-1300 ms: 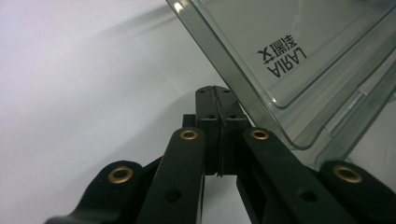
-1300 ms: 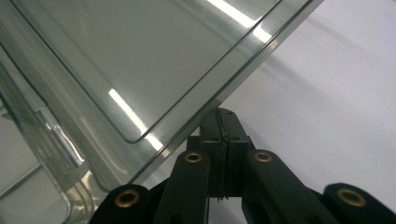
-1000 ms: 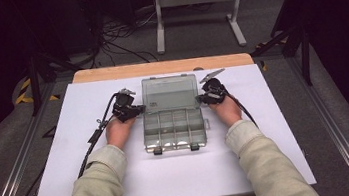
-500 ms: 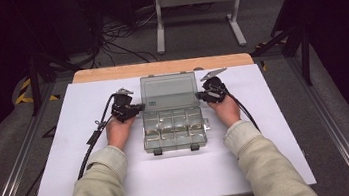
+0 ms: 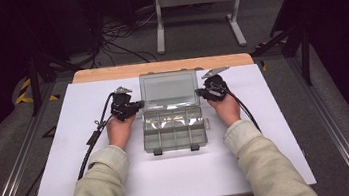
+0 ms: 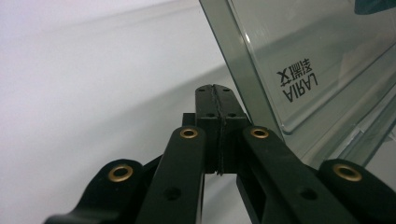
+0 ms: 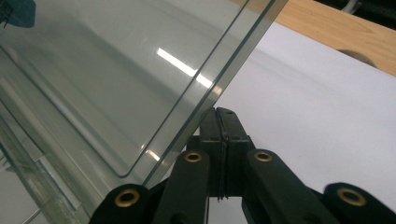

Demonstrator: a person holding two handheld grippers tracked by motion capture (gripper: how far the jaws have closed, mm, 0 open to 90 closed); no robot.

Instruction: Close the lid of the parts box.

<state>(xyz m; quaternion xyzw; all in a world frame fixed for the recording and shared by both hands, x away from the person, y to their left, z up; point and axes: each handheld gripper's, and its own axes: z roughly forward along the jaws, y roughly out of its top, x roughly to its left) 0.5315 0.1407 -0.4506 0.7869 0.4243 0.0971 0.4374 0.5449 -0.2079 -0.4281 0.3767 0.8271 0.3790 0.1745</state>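
A person's two sleeves reach in over the white board [image 5: 172, 179]. In the middle of the board sits a clear plastic box [image 5: 173, 128] with little compartments. Its lid [image 5: 169, 89] is up, tilted back. The left gripper [image 5: 135, 105] is just beside the lid's left edge, jaws pressed shut with nothing between them. The right gripper [image 5: 200, 93] is just beside the lid's right edge, closed and empty too. Behind the board runs a wooden strip [image 5: 109, 74].

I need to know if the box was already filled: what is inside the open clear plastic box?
The box shows divided compartments under its raised lid; they look empty, with only glare and dividers visible. Small parts would be too faint to rule out.
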